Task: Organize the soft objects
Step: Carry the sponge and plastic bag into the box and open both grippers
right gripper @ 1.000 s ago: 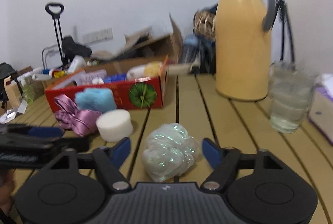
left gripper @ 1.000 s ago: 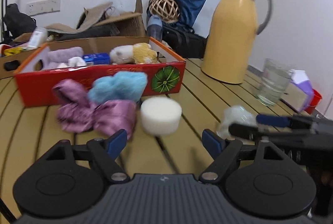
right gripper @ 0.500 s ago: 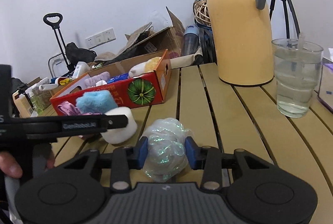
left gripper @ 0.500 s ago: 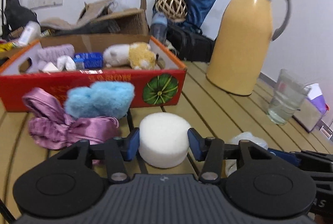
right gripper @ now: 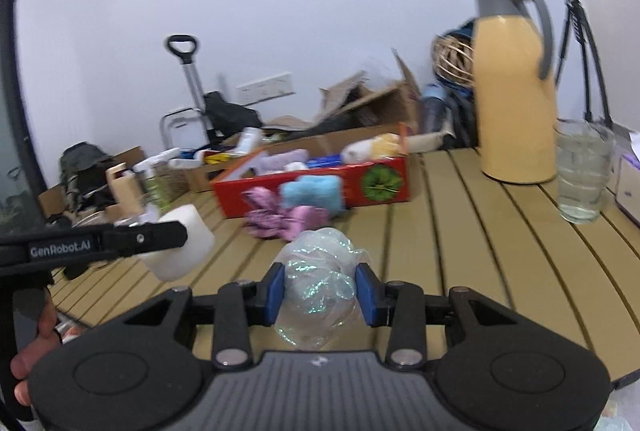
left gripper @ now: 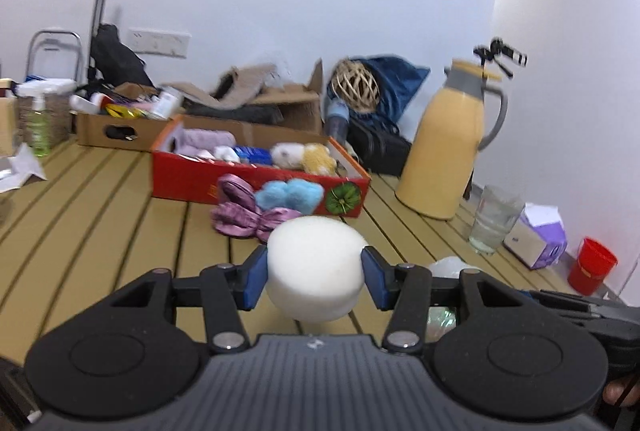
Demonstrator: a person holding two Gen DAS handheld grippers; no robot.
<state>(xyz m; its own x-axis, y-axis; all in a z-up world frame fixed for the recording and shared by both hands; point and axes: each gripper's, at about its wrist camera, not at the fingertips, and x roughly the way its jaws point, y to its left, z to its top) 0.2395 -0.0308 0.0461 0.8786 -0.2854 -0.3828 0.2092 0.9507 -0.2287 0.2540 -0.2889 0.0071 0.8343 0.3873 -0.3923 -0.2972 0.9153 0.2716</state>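
Right wrist view: "GenRobot.AI" reads on left gripper, clamped on white sponge; right gripper clamps iridescent mesh ball. Red box print blurred, maybe a pumpkin.

Yellow jug stands on the slatted table. Glass of water near the jug; tripod behind the jug.

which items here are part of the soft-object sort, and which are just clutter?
Job:
- white sponge, clamped in left gripper
- iridescent mesh ball, clamped in right gripper
- purple scrunchie and blue fluffy piece, on the table
- red box, soft things inside

Lying about:
- yellow thermos
- glass of water
- tissue box
- red cup
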